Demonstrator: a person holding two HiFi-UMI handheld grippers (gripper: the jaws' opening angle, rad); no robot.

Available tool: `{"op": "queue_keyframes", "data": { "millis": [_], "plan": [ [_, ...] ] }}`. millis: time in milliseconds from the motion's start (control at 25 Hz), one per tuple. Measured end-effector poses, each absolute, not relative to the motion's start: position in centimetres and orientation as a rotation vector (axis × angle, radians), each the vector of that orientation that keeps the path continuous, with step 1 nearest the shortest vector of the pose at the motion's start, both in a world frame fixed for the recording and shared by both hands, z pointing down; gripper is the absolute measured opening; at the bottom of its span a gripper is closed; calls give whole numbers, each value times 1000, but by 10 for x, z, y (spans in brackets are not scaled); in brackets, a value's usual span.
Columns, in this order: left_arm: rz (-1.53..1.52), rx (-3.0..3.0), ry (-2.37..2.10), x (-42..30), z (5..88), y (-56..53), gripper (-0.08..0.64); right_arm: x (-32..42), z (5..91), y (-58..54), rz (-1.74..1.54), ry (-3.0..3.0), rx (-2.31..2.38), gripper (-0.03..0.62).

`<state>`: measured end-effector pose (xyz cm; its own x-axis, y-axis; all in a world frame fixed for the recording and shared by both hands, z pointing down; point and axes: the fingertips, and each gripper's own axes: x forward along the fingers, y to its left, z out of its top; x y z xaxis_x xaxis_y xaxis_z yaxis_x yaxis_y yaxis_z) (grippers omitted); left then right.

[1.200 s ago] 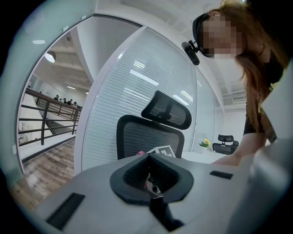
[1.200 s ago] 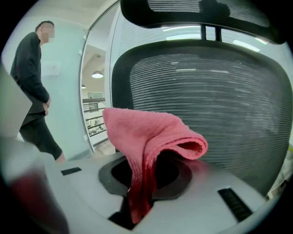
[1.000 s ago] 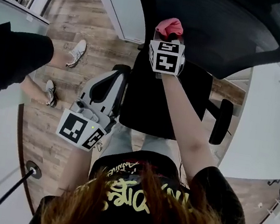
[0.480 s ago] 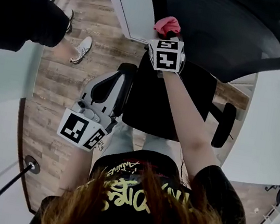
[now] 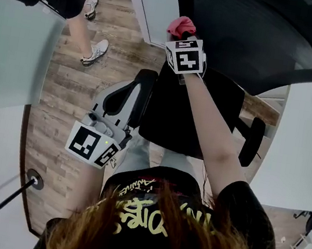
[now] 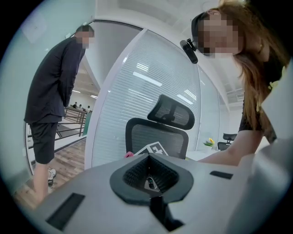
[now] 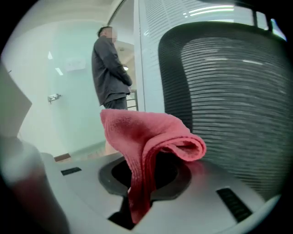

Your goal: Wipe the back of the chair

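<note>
The black mesh chair back (image 5: 259, 32) fills the top of the head view, with the seat (image 5: 186, 120) below it. My right gripper (image 5: 181, 37) is shut on a red cloth (image 5: 181, 25), held at the chair back's left edge. In the right gripper view the cloth (image 7: 146, 137) folds out over the jaws, with the mesh (image 7: 233, 100) close on the right; I cannot tell whether they touch. My left gripper (image 5: 132, 88) hangs low beside the seat, shut and holding nothing. Its own view shows the chair back (image 6: 158, 139) and headrest (image 6: 173, 113) ahead.
A person in dark clothes (image 6: 52, 91) stands on the wooden floor (image 5: 79, 91) to the left, also seen as that person (image 7: 110, 73) past the cloth. A curved glass wall (image 6: 132, 91) stands behind the chair. The chair's right armrest (image 5: 251, 142) juts out.
My right gripper and the red cloth shifted slightly up and left along the chair back's edge. The bystander walked further up the head view. The left gripper barely moved.
</note>
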<state>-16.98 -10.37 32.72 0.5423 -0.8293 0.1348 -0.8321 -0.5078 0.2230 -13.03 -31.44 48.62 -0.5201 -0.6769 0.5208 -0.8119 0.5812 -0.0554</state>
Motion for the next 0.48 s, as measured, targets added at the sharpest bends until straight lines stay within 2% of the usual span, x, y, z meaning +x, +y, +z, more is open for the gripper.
{"op": "queue_keyframes", "data": {
  "millis": [240, 480],
  "plan": [
    [23, 2521, -1418, -175, 320, -89, -8, -145, 471, -305, 410, -2433, 1155, 64],
    [2, 2528, -1428, -172, 313, -86, -8, -103, 442, -281, 396, -2508, 1284, 64]
  ]
}}
